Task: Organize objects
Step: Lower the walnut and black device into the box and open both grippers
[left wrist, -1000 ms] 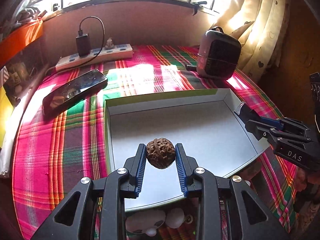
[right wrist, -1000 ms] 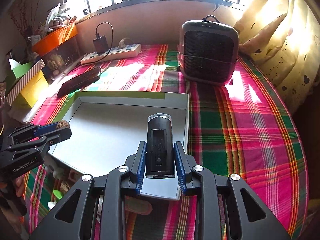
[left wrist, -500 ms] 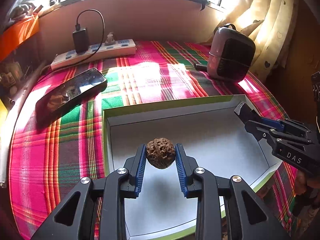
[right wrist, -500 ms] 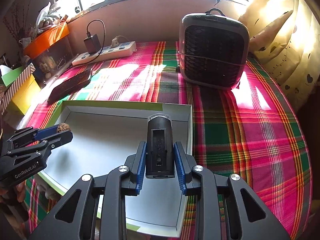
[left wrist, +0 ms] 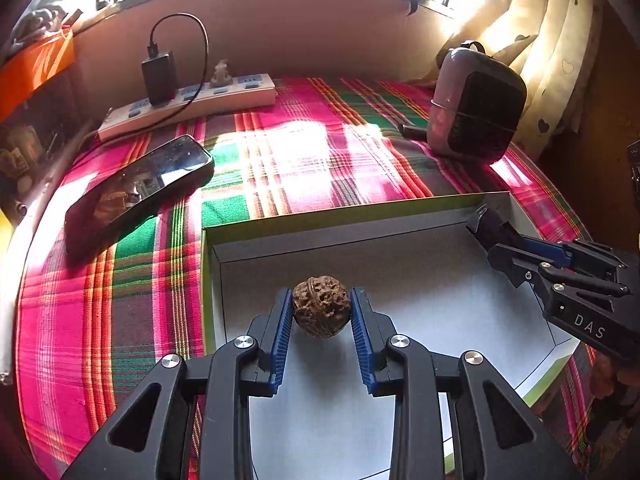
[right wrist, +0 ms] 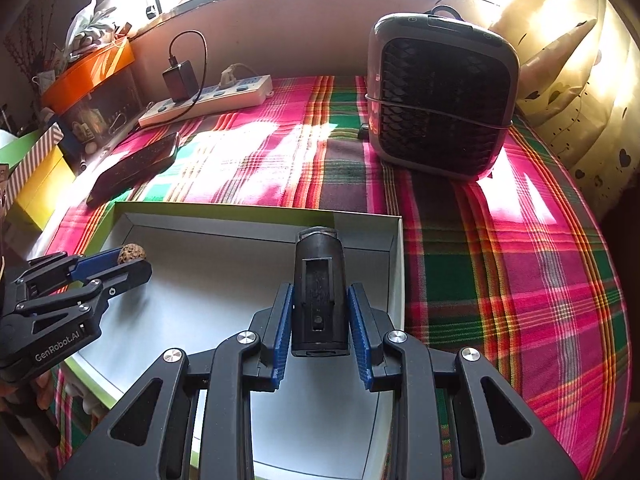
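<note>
At the far left, a glossy black smartphone lies flat on the pink, green and red plaid cloth covering the table, its long axis running diagonally from near left to far right. Behind it a white power strip with a black charger plugged in lies along the wall under the window.

Right of the phone sits a shallow white cardboard box with a green outer edge, open side up. The left gripper hangs over the left part of the box floor, its blue-padded jaws pinching a round, wrinkled brown walnut from both sides. The walnut is lifted clear of the box floor and has no marked long axis; its seam runs roughly up and down in the left wrist view.

Further right, over the right part of the same box, the right gripper pinches a black, oblong plastic device with a recessed slot on its upper face. The device's long axis runs along the jaws, its rounded end pointing away from the camera toward the box's far wall; its near end sits between the pads. It is not resting on the box floor.

Beyond the box at far right a grey portable heater with a dark honeycomb grille stands upright on the cloth, beside cream curtains with heart prints.
</note>
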`<state>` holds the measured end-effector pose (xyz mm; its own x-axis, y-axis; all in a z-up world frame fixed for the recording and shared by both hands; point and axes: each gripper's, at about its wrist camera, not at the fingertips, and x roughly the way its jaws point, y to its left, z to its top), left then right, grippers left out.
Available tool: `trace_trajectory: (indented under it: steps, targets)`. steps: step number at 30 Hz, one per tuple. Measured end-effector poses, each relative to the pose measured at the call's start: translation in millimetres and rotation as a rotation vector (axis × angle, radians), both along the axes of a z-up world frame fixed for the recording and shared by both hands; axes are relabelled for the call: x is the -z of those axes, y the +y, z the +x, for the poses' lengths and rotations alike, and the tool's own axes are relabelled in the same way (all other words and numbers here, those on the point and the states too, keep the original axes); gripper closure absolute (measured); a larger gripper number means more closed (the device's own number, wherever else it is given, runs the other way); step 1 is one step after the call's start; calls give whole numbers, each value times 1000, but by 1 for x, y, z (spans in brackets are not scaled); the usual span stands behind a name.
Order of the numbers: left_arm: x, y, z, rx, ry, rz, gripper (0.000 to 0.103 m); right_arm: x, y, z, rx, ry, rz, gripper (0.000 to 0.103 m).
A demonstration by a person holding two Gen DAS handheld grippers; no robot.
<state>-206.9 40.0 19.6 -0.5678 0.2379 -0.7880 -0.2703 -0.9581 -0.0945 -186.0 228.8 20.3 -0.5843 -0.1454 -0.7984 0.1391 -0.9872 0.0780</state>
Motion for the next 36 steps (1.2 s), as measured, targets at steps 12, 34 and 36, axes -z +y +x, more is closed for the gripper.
trace_trajectory:
  steps: [12,34,36]
  targets:
    - [1,1,-5,-3,7,-6,75,2,-3,-1,-2,6,7,74]
    - [0,4,-7,3,15,-14,72,4,-7,0,2,5,16,74]
    - [0,4,-6,4,16,-11,69,4,-7,0,2,4,15,74]
